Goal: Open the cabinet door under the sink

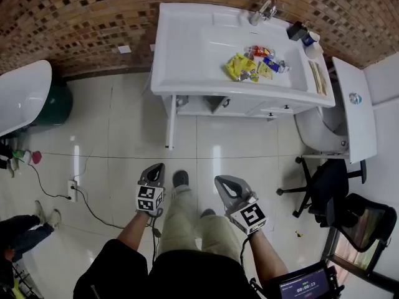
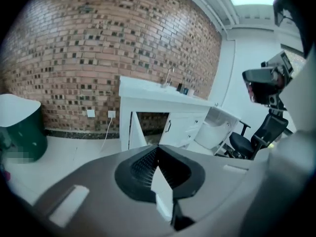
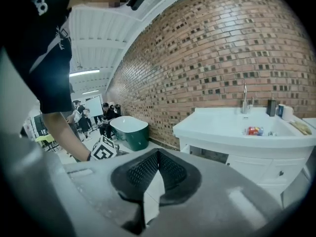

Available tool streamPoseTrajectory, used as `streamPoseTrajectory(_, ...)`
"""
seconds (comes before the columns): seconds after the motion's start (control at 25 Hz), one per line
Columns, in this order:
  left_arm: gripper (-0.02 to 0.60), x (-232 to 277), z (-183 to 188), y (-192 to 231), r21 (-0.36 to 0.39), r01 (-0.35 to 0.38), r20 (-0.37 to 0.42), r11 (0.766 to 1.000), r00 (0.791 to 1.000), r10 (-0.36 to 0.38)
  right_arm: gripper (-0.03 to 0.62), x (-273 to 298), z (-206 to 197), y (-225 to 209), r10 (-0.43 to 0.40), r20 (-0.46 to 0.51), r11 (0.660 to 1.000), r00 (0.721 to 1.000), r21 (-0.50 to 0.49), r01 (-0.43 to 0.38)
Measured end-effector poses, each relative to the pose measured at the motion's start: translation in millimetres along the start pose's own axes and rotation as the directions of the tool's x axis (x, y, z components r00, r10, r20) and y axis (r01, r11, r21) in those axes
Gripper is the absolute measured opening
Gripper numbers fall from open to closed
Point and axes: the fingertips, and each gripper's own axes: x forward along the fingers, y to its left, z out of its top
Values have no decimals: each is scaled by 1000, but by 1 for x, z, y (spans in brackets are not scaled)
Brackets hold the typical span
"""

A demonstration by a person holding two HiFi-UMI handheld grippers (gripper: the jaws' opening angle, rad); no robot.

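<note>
Grippers both have their jaws pressed together on nothing: left gripper (image 1: 157, 167) and right gripper (image 1: 219, 180) are held low in front of the person, well apart from the sink (image 1: 163, 55). Cabinet door (image 2: 137, 131) under the sink already stands swung out, with a dark opening beside it, so the task looks done. At most, the next move is a wider swing, which would call for stepping in to reach the door edge. Left gripper view shows the open door plainly. Head view mostly hides it under the basin but shows snack packets (image 1: 255, 64) inside the basin.
</note>
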Motion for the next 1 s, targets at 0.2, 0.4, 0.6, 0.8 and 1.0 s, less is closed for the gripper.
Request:
streamPoseTrajectory(0.2, 15, -83, 59, -62, -30, -8, 179, 1000, 984, 13, -9, -59, 6, 26, 8, 45, 1000, 999, -1, -8)
streamPoseTrajectory(0.4, 15, -164, 96, -127, -4, -8, 317, 1000, 948, 9, -9, -130, 5, 56, 20, 119, 1000, 993, -27, -17)
streamPoseTrajectory(0.6, 15, -241, 107, -202, 28, 15, 380, 1000, 925, -25, -9, -211, -1, 85, 11, 163, 999, 987, -38, -5)
streamPoseTrajectory(0.8, 15, -300, 118, -259, 69, 57, 432, 996, 898, -82, -9, -269, -5, 114, -19, 217, 999, 976, -28, 26)
streamPoseTrajectory(1.0, 15, -343, 120, -300, 82, 87, 459, 993, 881, -116, -9, -303, -8, 152, -6, 232, 999, 973, -50, 18)
